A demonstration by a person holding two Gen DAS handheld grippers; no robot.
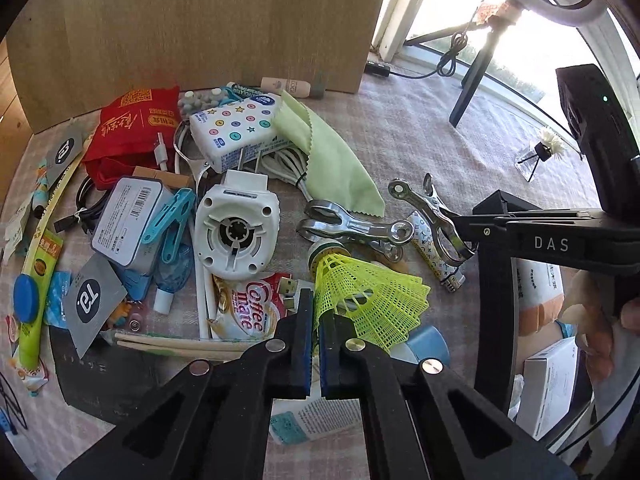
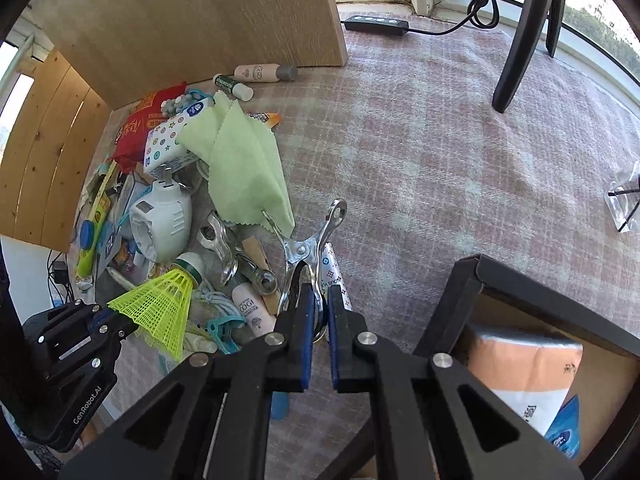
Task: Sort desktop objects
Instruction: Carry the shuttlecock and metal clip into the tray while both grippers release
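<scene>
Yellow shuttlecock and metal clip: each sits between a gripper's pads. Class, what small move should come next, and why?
Probably lift both straight up. The left gripper is shut on the yellow shuttlecock skirt, the right gripper on the metal clip; both lie amid clutter, and the open black box sits beside the right gripper.

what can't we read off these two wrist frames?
- Black box contents: both views, cut off by its wall, the frame edge and the grippers.
- Shuttlecock skirt inside the left gripper: left wrist, hidden by fingers.
- Metal clip jaw end: right wrist, behind the right gripper.
</scene>
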